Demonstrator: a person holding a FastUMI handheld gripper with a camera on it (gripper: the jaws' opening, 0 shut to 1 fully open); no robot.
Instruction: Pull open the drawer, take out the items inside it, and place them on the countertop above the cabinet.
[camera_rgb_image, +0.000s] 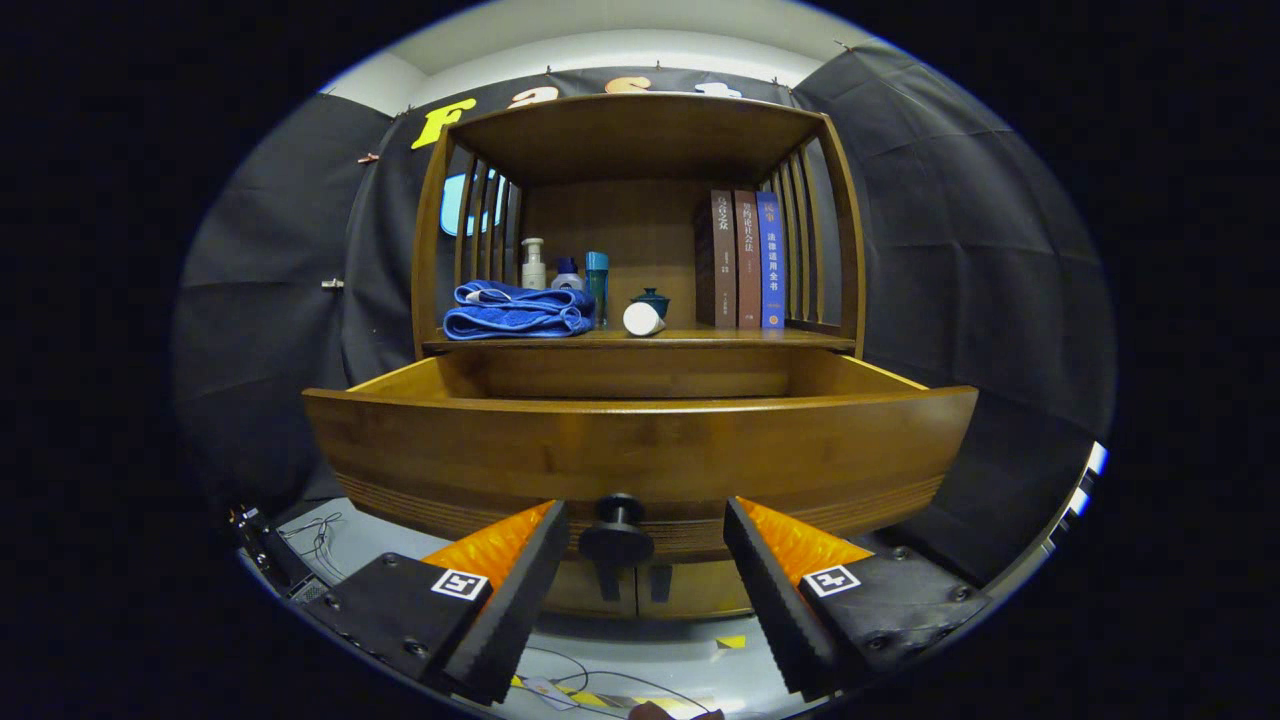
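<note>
One wooden cabinet (640, 230) takes up most of the gripper view, its drawer (640, 455) pulled well out toward the camera. The drawer's tall front panel hides the floor of the box, so whether anything lies inside cannot be told. On the countertop (700, 339) above it, a folded blue towel (518, 310) lies at the left, with three small bottles (566, 268) partly hidden behind it. Three upright books (745, 260) stand at the right, and a white cylinder (643, 319) lies on its side in front of a small dark lidded pot (652, 299). The gripper (640, 555) has its jaws spread wide, one on either side of the drawer's dark knob (618, 535), neither touching it. Cables (320, 535) trail on the pale floor below, hard to make out.
</note>
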